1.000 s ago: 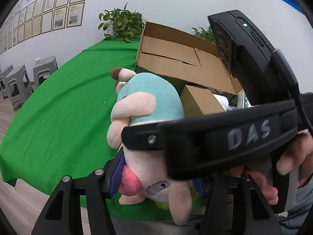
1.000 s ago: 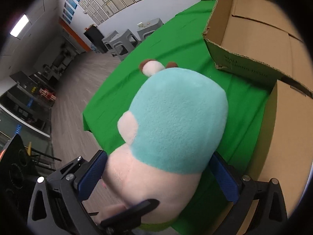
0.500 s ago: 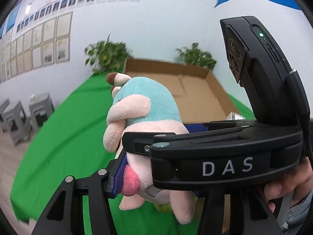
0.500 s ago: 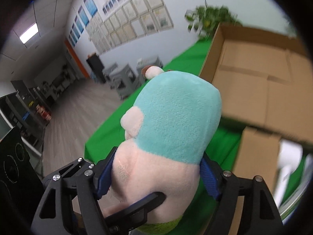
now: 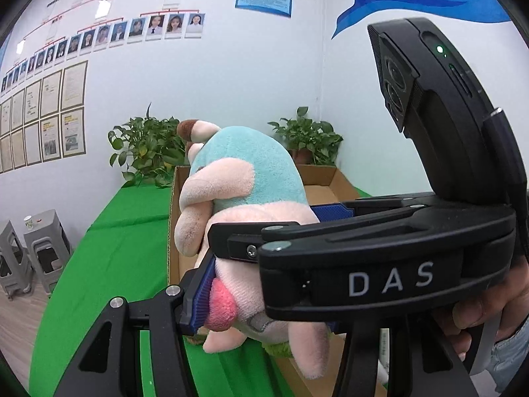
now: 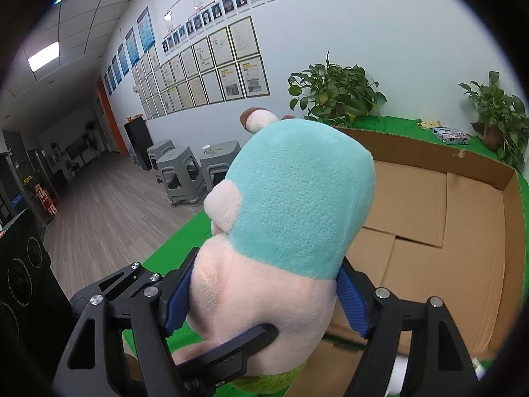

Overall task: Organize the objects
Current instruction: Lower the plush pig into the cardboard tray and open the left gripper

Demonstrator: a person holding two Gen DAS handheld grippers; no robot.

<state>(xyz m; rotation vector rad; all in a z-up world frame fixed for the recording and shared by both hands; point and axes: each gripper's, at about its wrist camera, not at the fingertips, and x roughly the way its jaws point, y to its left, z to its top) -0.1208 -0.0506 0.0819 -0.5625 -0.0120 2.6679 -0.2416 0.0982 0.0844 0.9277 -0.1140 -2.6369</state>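
Plush toy (image 6: 297,218), teal back and pink body, fills the centre of both wrist views, held up above the green-covered table (image 5: 109,264). Right gripper (image 6: 264,294) is clamped on its pink lower body: blue pads (image 6: 352,301) press in on both sides and dent the fabric. Left gripper (image 5: 264,297) also grasps it, lower centre of the left view; the near blue pad (image 5: 200,301) sits tight against the pink flank beside a bright pink tuft. The far pad is hidden behind the other tool's black body, which crosses the right half of that frame with a hand (image 5: 489,311) on its handle at lower right.

Cardboard box (image 6: 446,211), open-topped, lies behind and right of the toy in the right view. Its visible floor shows only bare folded flaps; the near corner is blocked by the toy. In the left view only the box's left wall and far edge show.

Two potted plants (image 6: 334,92) stand behind the box. Grey stools (image 6: 185,172) stand on the floor at centre left.
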